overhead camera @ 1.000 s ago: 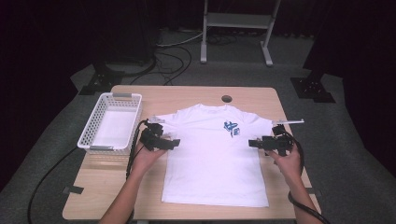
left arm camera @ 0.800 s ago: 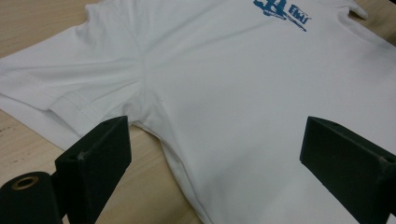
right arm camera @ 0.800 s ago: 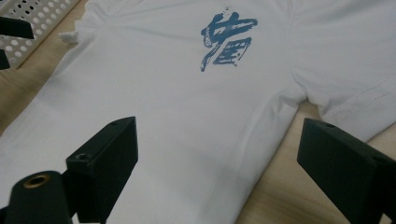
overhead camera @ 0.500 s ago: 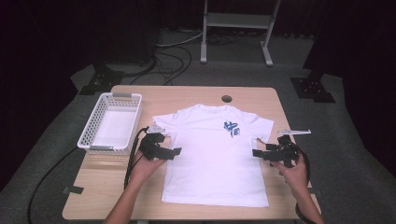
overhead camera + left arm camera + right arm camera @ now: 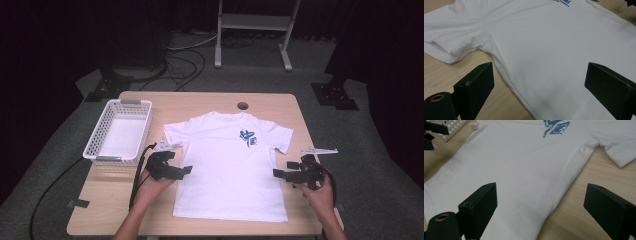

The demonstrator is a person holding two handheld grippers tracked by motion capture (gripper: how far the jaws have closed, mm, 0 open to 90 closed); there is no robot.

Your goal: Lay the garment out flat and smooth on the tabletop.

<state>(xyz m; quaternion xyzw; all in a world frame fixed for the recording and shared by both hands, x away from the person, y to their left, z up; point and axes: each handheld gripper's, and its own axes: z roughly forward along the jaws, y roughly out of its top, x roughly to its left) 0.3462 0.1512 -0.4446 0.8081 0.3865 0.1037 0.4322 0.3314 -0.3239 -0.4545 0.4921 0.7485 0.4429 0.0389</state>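
A white T-shirt (image 5: 231, 165) with a small blue print (image 5: 247, 137) lies flat, front up, on the wooden table (image 5: 270, 102). My left gripper (image 5: 186, 170) hovers at the shirt's left side seam, open, its jaws straddling the edge of the shirt (image 5: 544, 50) below the sleeve. Over at the shirt's right side edge is my right gripper (image 5: 278, 174), also open, with the shirt (image 5: 511, 165) and bare wood between its jaws. The blue print (image 5: 555, 127) shows ahead of it. Nothing is held by either.
A white perforated basket (image 5: 118, 131) stands empty on the table's left side, and its corner (image 5: 445, 130) shows in the right gripper view. A round hole (image 5: 243, 105) sits near the table's far edge. Cables trail off the left side.
Both grippers have moved toward me along the shirt's sides, from near the sleeves to about the middle of the side seams. The shirt has not moved.
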